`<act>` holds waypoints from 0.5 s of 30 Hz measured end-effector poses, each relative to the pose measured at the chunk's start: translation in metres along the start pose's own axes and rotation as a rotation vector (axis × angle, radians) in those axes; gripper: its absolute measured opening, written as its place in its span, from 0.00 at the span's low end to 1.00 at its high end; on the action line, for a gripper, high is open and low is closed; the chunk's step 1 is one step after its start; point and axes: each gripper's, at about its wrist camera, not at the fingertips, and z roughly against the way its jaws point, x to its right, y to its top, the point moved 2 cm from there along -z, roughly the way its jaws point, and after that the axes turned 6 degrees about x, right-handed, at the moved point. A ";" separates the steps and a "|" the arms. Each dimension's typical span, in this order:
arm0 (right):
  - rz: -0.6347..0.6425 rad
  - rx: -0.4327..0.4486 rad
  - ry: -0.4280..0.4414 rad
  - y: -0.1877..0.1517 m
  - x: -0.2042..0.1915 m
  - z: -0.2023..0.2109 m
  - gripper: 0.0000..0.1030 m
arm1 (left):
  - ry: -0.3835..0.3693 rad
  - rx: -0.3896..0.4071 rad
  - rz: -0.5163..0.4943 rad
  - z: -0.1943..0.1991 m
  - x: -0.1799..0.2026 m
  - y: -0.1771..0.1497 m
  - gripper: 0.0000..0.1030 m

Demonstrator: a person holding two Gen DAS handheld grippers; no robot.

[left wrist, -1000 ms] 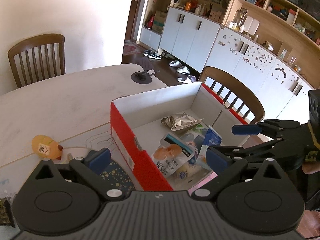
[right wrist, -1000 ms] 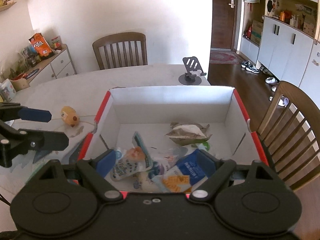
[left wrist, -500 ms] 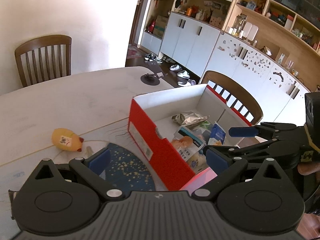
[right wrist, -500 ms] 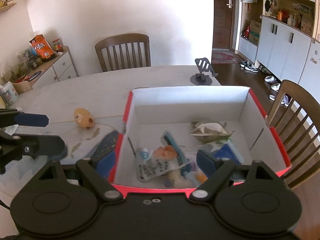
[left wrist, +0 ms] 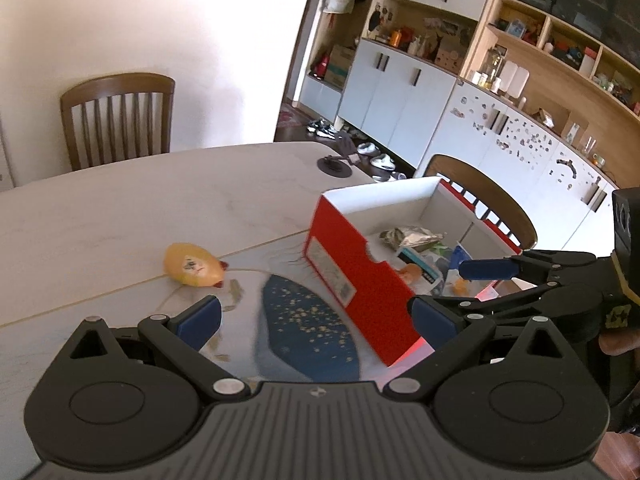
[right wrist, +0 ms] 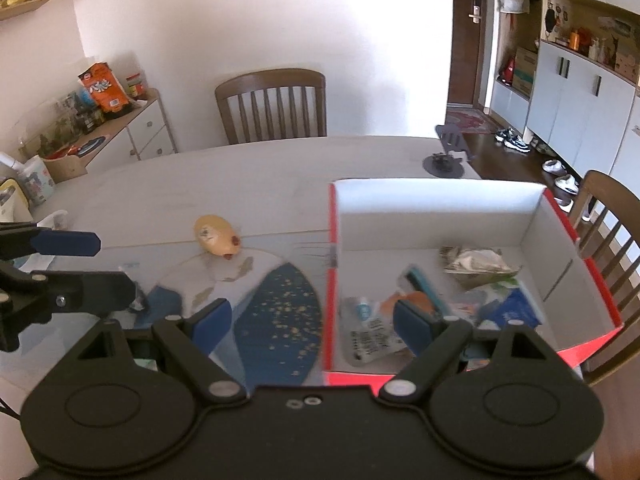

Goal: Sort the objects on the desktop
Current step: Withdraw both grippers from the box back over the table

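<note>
A pale, marble-look desk [right wrist: 260,176] is carrying everything here, with a glossy mat bearing a dark blue, gold-flecked oval [right wrist: 280,316] lying on its near part. Two wooden chairs are standing at the desk, one [right wrist: 272,108] at the far edge against the white wall and one [right wrist: 612,216] at the right side. White cabinets [left wrist: 400,96] and open wooden shelves are lining the room on the right, with shoes sitting on the dark floor below. A low sideboard [right wrist: 132,132] is holding an orange snack bag whose lettering is too blurred to read.

A red box [right wrist: 440,216] with a white inside is sitting on the right part of the desk, close to its right edge, holding a heap of snack packets [right wrist: 472,264]; their print is too small and blurred to read, as is the white label on the box's red side [left wrist: 332,268]. A small yellow toy [right wrist: 216,236] is lying on the desk left of the box, well apart from it, with bare surface all round. A black phone stand [right wrist: 444,164] is standing near the far right corner.

The left hand-held gripper [left wrist: 316,316] is hanging wide open and holding nothing, above the blue oval beside the box. The right hand-held gripper [right wrist: 308,320] is likewise spread wide and holding nothing, straddling the box's left wall.
</note>
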 end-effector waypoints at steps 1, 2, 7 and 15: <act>0.003 0.000 0.004 0.000 -0.004 -0.001 0.85 | 0.003 0.003 0.002 0.003 -0.004 -0.001 0.99; 0.007 0.000 0.008 0.000 -0.010 -0.001 0.85 | 0.007 0.006 0.003 0.006 -0.009 -0.002 0.99; 0.014 0.006 0.015 0.001 -0.029 -0.003 0.85 | 0.038 0.017 0.009 0.020 -0.030 -0.009 0.99; 0.031 0.005 0.036 0.002 -0.060 -0.011 0.85 | 0.082 0.035 0.034 0.039 -0.059 -0.021 0.99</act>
